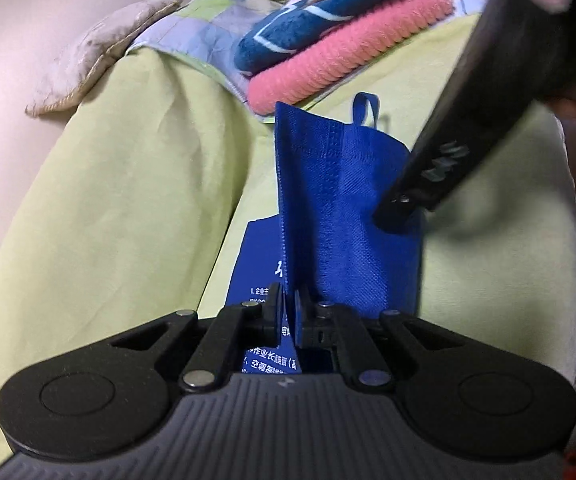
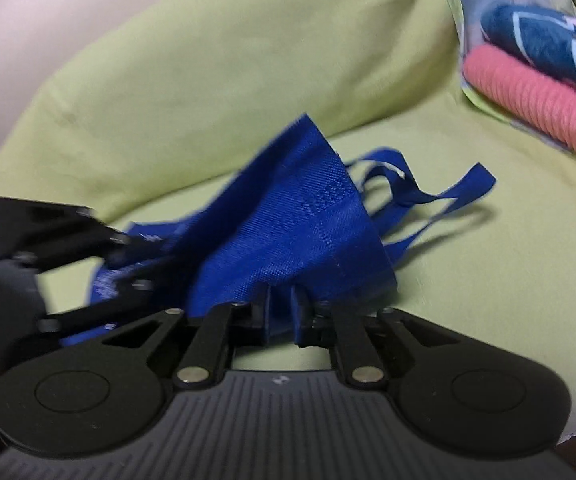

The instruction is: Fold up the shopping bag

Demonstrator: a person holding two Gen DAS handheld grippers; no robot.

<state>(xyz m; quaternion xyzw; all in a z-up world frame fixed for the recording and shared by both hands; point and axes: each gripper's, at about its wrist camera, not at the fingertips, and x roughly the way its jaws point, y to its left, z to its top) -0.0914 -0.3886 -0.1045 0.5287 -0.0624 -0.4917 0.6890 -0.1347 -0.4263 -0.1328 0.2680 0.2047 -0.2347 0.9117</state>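
Note:
A blue non-woven shopping bag [image 1: 347, 200] lies on a light green sheet, with one edge lifted upright and white print on its lower panel. My left gripper [image 1: 286, 314] is shut on the bag's near edge. My right gripper [image 1: 397, 210] comes in from the upper right and meets the bag's right side. In the right wrist view, the right gripper [image 2: 284, 310] is shut on a raised fold of the bag [image 2: 288, 220]. The bag's handles [image 2: 427, 196] trail loose to the right. The left gripper [image 2: 140, 264] holds the bag's left end.
The green sheet [image 1: 128, 200] covers a soft bed or cushion. At the back, a pink towel [image 1: 347, 56] and a blue patterned towel [image 1: 327, 12] are stacked on a patterned cloth [image 1: 208, 20]. A beige pillow [image 1: 100, 52] lies at the far left.

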